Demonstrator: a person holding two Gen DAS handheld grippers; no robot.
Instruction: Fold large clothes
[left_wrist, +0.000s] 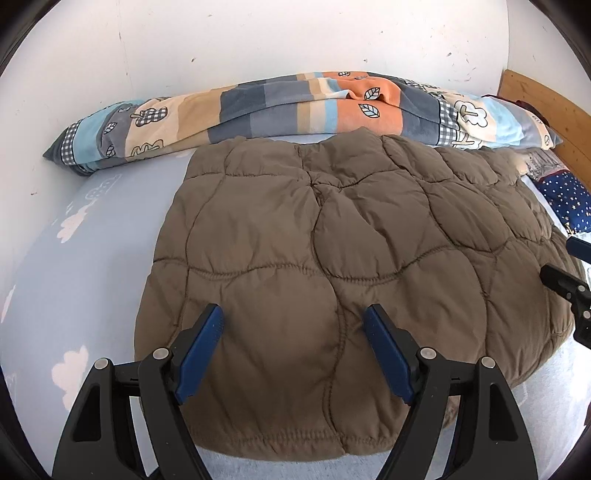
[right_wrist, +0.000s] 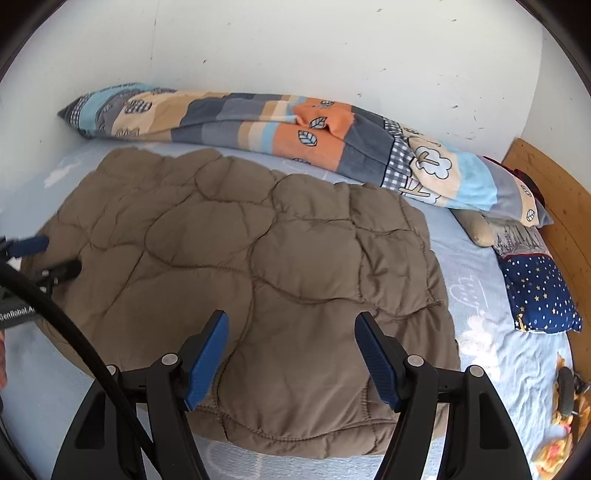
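Nearest, the left gripper (left_wrist: 293, 349) hangs over the near hem of the brown quilted jacket (left_wrist: 332, 251), its jaws spread wide and holding nothing; the right gripper (right_wrist: 291, 356) hangs likewise over the jacket's near right part, jaws released and empty; each gripper shows at the edge of the other's view, so they stand side by side above the near edge. The jacket lies on the bed, spread over the pale blue sheet (left_wrist: 92, 258) as a compact padded slab, its outline roughly rectangular with no sleeve sticking out that I can see; it looks already folded at least once, so the step in hand seems to be the pause between folds. A further fold would call for both sets of jaws to come down and pinch the thick near hem at two corners, then carry it over toward the far edge; the puffy filling may spring back. Beyond the jacket lies a striped patterned duvet roll (left_wrist: 295, 107) against the white wall (left_wrist: 258, 37); a starry blue pillow (right_wrist: 539, 295) sits to the far right by the wooden headboard (right_wrist: 554, 192).
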